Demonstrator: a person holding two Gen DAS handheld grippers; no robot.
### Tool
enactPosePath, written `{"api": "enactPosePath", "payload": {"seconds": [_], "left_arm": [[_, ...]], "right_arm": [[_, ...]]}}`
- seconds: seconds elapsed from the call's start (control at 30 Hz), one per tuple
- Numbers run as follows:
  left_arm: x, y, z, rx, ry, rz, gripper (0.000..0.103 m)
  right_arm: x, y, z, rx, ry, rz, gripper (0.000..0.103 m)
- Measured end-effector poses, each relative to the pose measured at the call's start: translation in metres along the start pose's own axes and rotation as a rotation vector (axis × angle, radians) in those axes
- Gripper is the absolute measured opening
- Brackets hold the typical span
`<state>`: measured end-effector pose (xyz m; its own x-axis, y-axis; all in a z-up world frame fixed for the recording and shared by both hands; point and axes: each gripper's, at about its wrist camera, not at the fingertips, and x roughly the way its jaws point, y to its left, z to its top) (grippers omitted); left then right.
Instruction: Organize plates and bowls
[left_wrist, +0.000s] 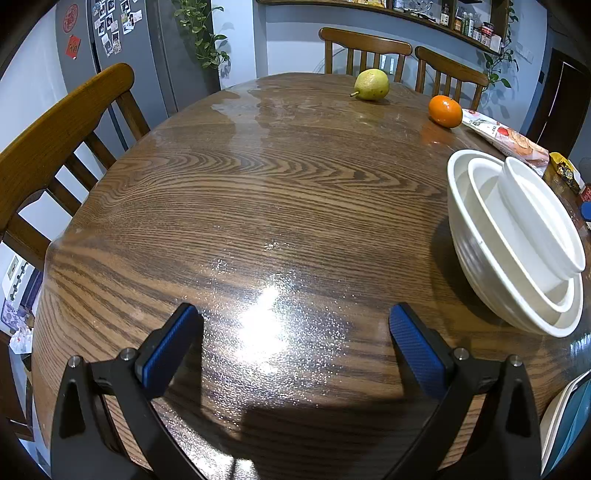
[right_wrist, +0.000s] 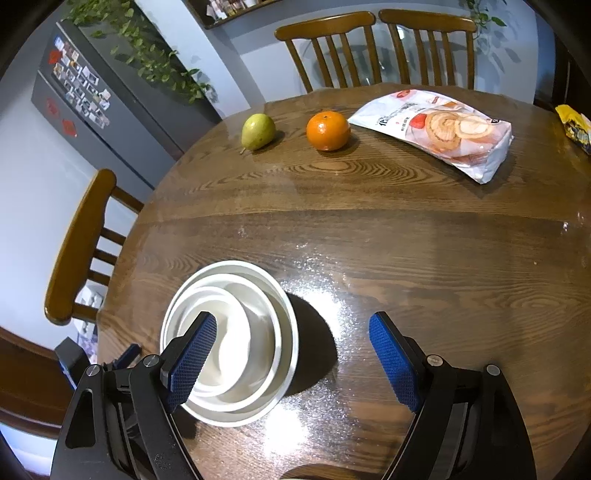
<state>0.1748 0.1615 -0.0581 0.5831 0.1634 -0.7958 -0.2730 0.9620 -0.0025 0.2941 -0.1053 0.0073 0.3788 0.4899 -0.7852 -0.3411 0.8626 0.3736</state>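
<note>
Hovering over the round wooden table (left_wrist: 258, 192), left gripper (left_wrist: 295, 347) spread wide and empty, bare glossy wood between its blue pads (left_wrist: 168, 350). Three nested white bowls (left_wrist: 517, 243) at right edge of left view, on the tabletop, smallest tilted inside; in right view the stack sits lower left. Right gripper (right_wrist: 291, 363) also released, nothing gripped; pear (right_wrist: 258, 131), orange (right_wrist: 328, 131), snack bag (right_wrist: 439, 129) along upper frame.

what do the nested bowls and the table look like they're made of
Nested bowls: probably glazed ceramic, possibly melamine; plain white, smooth, faintly glossy rims. Table: dark wood with bold grain, apparently under a clear glossy cover or lacquer that throws bright sparkly glare.
</note>
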Motion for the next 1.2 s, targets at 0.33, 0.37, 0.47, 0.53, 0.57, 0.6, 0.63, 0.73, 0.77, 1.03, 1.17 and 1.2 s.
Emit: {"api": "enactPosePath", "payload": {"seconds": [0.33,0.37,0.47,0.53,0.57,0.6,0.63,0.73,0.77,1.03,1.17,1.2], "left_arm": [[0.001,-0.001,0.000,0.000,0.000,0.000,0.102],[0.001,-0.001,0.000,0.000,0.000,0.000,0.102],[0.001,-0.001,0.000,0.000,0.000,0.000,0.102],[0.000,0.000,0.000,0.000,0.000,0.000,0.102],[0.001,-0.001,0.000,0.000,0.000,0.000,0.102],[0.001,-0.001,0.000,0.000,0.000,0.000,0.102],[0.001,-0.001,0.000,0.000,0.000,0.001,0.102],[0.001,-0.001,0.000,0.000,0.000,0.001,0.102],[0.001,-0.001,0.000,0.000,0.000,0.001,0.102],[0.001,-0.002,0.000,0.000,0.000,0.001,0.102],[0.001,-0.002,0.000,0.000,0.000,0.001,0.102],[0.001,-0.002,0.000,0.000,0.000,0.001,0.102]], "right_arm": [[-0.005,-0.002,0.001,0.006,-0.009,0.018,0.085],[-0.005,-0.002,0.001,0.005,-0.008,0.019,0.085],[-0.006,-0.002,0.001,0.004,-0.009,0.022,0.085],[-0.006,-0.002,0.001,0.007,-0.009,0.023,0.085],[-0.006,-0.002,0.001,0.008,-0.010,0.025,0.085],[-0.007,-0.002,0.001,0.007,-0.010,0.025,0.085],[-0.007,-0.002,0.001,0.007,-0.010,0.025,0.085],[-0.007,-0.002,0.001,0.006,-0.010,0.027,0.085],[-0.008,-0.002,0.002,0.006,-0.010,0.028,0.085],[-0.012,-0.003,0.002,0.007,-0.018,0.037,0.085],[-0.014,-0.004,0.003,0.006,-0.021,0.039,0.085],[-0.013,-0.004,0.003,0.009,-0.020,0.038,0.085]]}}
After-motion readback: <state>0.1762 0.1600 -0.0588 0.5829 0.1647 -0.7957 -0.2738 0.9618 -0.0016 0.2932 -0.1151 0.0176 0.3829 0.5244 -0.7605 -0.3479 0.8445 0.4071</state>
